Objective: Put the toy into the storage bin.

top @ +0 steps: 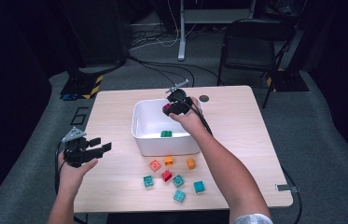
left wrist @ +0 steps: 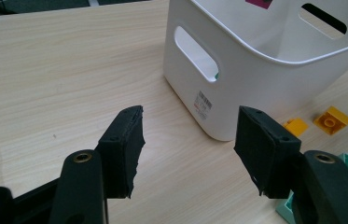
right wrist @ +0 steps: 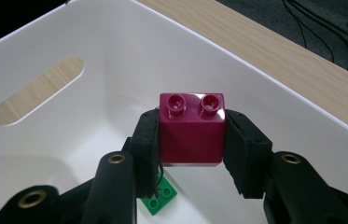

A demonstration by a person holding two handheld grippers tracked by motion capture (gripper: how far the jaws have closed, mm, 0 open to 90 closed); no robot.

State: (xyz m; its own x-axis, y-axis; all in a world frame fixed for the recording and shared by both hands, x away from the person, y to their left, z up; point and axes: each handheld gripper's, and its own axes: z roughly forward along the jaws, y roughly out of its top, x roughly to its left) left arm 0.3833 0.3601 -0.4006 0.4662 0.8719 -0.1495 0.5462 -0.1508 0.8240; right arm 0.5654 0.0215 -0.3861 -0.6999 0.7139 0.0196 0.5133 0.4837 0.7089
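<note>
My right gripper (right wrist: pixel 190 154) pinches the magenta brick (right wrist: pixel 191 128) by its sides, studs up, over the white bin (top: pixel 139 135) w/ a green brick (right wrist: pixel 160 198) inside, so it'd drop in clean. Left gripper (left wrist: pixel 188 149) gapes empty on standby nr the loose bricks (top: pixel 171 179).

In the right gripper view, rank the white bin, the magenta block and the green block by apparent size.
1. white bin, largest by far.
2. magenta block, clamped in the right gripper.
3. green block, partly hidden and farther off, so its true size against the magenta block is unsure.
</note>
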